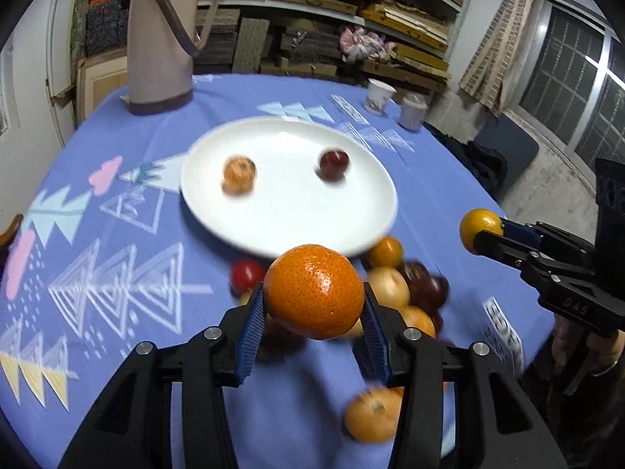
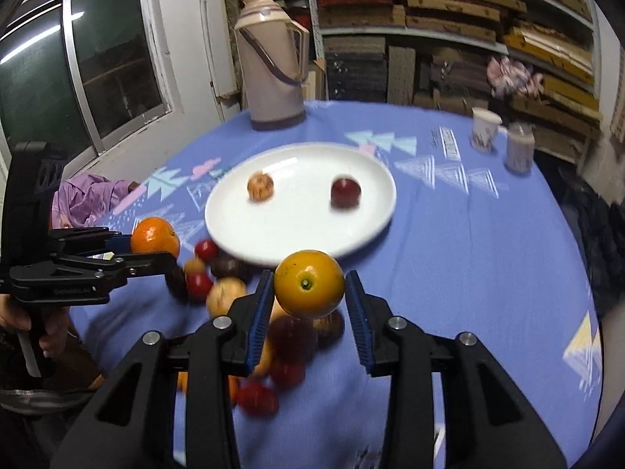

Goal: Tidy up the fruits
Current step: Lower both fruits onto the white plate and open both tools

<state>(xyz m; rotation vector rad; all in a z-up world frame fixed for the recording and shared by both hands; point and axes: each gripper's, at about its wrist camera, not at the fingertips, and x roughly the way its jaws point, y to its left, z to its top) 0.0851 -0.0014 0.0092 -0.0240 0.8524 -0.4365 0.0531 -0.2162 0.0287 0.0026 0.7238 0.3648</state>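
My left gripper (image 1: 314, 297) is shut on a bright orange mandarin (image 1: 314, 291), held above a heap of mixed fruit (image 1: 406, 293) on the blue cloth. My right gripper (image 2: 308, 293) is shut on a yellow-orange citrus fruit (image 2: 309, 283), also lifted over the fruit heap (image 2: 234, 293). A white plate (image 1: 289, 211) lies just beyond, bearing a small orange (image 1: 239, 174) and a dark red fruit (image 1: 334, 163). Each gripper shows in the other's view: the right gripper (image 1: 481, 234) at the right edge, the left gripper (image 2: 156, 240) at the left.
A beige thermos jug (image 1: 160, 39) stands at the table's far left. A paper cup (image 1: 379, 95) and a small lidded jar (image 1: 413, 111) stand at the far right. Shelves of stacked boards fill the back wall. A lone orange (image 1: 373, 414) lies near my left fingers.
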